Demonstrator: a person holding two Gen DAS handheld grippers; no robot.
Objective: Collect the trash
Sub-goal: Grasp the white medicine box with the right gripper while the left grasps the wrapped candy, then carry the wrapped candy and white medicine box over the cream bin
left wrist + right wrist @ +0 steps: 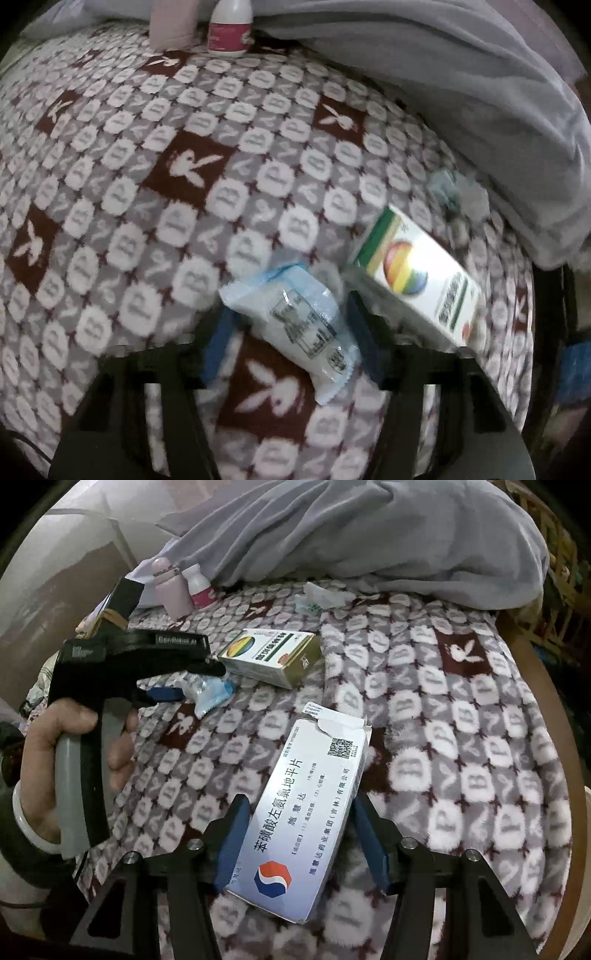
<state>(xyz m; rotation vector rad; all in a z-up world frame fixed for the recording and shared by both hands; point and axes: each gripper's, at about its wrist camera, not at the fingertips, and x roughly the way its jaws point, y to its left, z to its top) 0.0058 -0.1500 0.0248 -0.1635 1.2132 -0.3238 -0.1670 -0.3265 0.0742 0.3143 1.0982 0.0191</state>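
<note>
on our far left in the right wrist view, our left hand (55, 753) grips the handle of the left tool (192, 692), which reaches out over the patterned blanket (461, 716) covering the bed. its blue fingers sit either side of a small clear plastic packet (295, 325) with blue edges; from the left wrist view the jaws look wide, with a gap showing on the left side of the packet, and we cannot tell whether the right finger touches it. beyond the tool, at the far edge of the bed, a pink bottle (171, 590) and a white bottle with a pink label (199, 587) stand side by side. just right of the packet lies a white medicine box with a rainbow circle (417, 280), flat on the blanket. further right and nearer to us, the right tool (301, 845) has its blue fingers spread on either side of a white and blue tablet box with a torn flap (303, 812); both pads stand slightly apart from the box walls. past it, crumpled white wrappers (321, 594) rest against a grey duvet (369, 535) heaped along the back.
</note>
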